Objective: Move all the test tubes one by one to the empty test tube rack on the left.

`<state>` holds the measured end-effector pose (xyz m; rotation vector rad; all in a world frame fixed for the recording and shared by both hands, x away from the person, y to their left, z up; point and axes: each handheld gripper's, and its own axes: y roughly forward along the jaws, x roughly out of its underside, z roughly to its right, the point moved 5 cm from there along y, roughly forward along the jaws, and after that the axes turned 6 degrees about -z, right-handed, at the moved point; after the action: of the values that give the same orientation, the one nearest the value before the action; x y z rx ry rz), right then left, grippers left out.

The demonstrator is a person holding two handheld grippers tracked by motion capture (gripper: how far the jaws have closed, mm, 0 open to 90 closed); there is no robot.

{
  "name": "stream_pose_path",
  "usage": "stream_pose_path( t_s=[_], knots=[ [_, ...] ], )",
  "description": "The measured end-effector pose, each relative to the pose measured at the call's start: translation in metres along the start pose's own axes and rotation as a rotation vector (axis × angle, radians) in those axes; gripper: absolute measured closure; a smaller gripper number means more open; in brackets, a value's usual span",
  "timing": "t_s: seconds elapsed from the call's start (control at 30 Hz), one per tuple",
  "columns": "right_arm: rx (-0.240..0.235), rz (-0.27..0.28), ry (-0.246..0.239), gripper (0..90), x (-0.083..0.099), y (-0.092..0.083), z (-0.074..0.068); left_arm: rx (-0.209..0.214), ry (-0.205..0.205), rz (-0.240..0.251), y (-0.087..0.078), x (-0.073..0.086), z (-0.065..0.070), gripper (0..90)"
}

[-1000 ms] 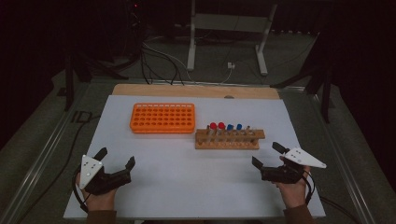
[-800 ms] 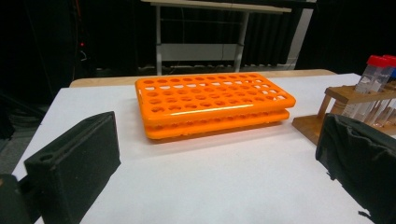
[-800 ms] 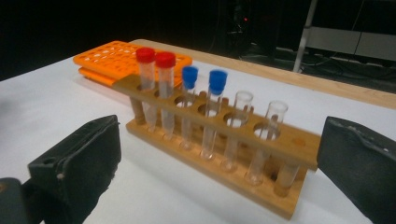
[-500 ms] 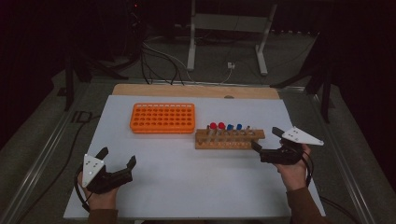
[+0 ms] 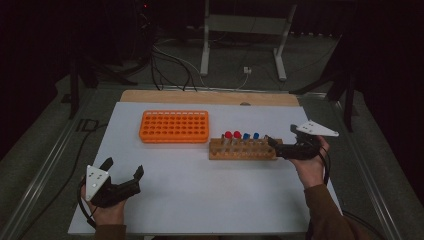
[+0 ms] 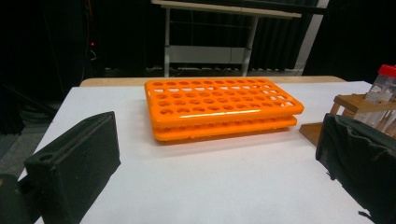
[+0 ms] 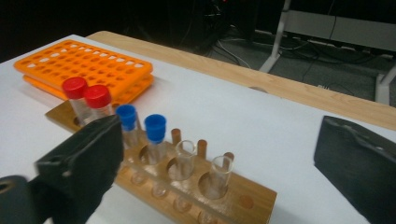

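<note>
The right gripper [image 5: 278, 147] hovers at the right end of the wooden rack [image 5: 242, 149], jaws spread wide and holding nothing; in the right gripper view its matte black, blocky jaws flank the rack, the left one in front of the capped tubes; the rack [image 7: 187, 186] is a plain brown wood block with round drilled holes and short dowel pegs, sitting on the white, smooth tabletop [image 5: 200, 190] just right of the orange rack [image 5: 174, 126]; it holds 2 red-capped tubes [image 7: 86, 100], 2 blue-capped tubes [image 7: 142, 128] and 2 clear uncapped glass tubes [image 7: 201, 170], all upright; the orange rack [image 6: 222, 105] is glossy moulded plastic, rectangular, 2 tiers pierced by a grid of round holes, all empty; the left gripper [image 5: 122, 181] rests low near the front left of the tabletop, jaws apart and empty, a grey 3-cornered plate on top; a bare wooden strip edges the far side of the tabletop; no readable writing shows on the racks or tubes
</note>
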<state>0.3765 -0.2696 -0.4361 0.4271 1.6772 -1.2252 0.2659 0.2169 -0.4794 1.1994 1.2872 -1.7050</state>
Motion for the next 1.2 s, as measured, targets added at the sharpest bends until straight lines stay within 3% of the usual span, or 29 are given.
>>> stream_pose_path(
  t_s=[0.17,0.3,0.33,0.37,0.57,0.73,1.2],
  knots=[
    [-0.005,-0.025,0.015,11.2,0.002,0.010,0.007,0.009,0.005,-0.013,-0.002,0.000,0.000,0.8],
    [0.001,-0.040,0.060,33.0,0.007,0.020,0.016,0.003,-0.013,-0.020,-0.005,0.003,-0.004,0.8],
    [0.001,-0.040,0.060,33.0,0.007,0.020,0.016,0.003,-0.013,-0.020,-0.005,0.003,-0.004,0.8],
    [0.021,-0.045,0.059,45.0,0.009,0.024,0.016,-0.002,-0.023,-0.021,-0.005,0.004,-0.004,0.8],
    [0.021,-0.067,0.005,60.6,0.014,0.029,0.009,-0.007,-0.027,-0.006,-0.007,0.005,-0.004,0.7],
    [0.021,-0.087,0.005,66.1,0.021,0.034,0.007,-0.002,-0.035,-0.029,-0.005,0.007,-0.003,0.7],
    [0.050,-0.077,-0.003,73.8,0.037,0.040,0.002,-0.002,-0.023,-0.033,-0.002,0.008,0.000,0.8]
  ],
)
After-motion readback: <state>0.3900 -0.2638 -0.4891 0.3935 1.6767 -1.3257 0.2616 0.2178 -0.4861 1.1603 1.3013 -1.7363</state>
